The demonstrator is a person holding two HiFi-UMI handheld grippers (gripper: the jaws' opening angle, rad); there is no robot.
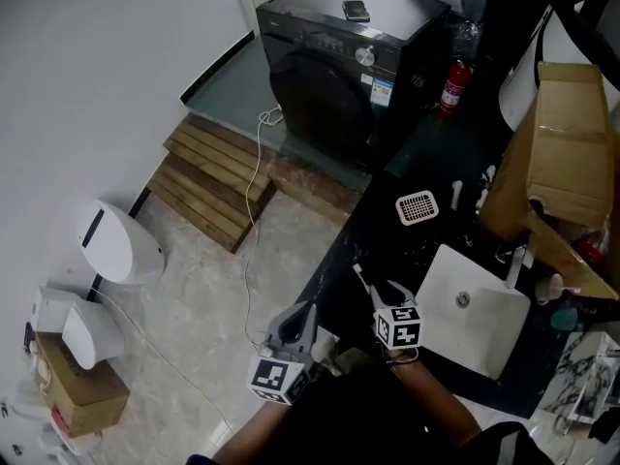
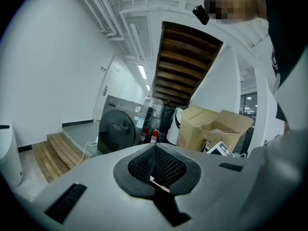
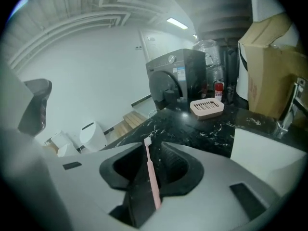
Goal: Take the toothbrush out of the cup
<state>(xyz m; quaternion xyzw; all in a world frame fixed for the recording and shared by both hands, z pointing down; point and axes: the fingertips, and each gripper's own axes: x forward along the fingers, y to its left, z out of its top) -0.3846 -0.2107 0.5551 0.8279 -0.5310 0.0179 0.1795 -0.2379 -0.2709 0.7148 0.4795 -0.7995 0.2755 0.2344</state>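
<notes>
Plastic, pale pink and slim, makes up the straight-handled toothbrush (image 3: 153,186), whose small white-bristled head points away along the grey moulded right gripper (image 3: 149,150). Its jaws stand wide apart. The black ribbed rubber pads do not pinch the handle, which only lies loose in the trough between them, leaning on the left pad. That reads as a grip let go, so the brush is probably about to be set down. It is already clear of any cup, and no view shows the cup plainly. In the head view the gripper hangs over the near left part of the black, white-veined marble counter (image 3: 192,129), a hard glossy surface where a light brush would likely slide or roll a little.

The matching grey left gripper (image 2: 155,150) has its mesh-textured pads pressed together. A small pale scrap shows at their base, and I cannot tell what it is. It points off the counter toward the dark front-loading washing machine (image 2: 118,126), apparently parked out of the way.

Farther along the counter sit a pale slotted soap dish (image 3: 207,107) and, to the right, a smooth white square sink (image 1: 475,308) beside a creased brown cardboard box (image 1: 567,143).
</notes>
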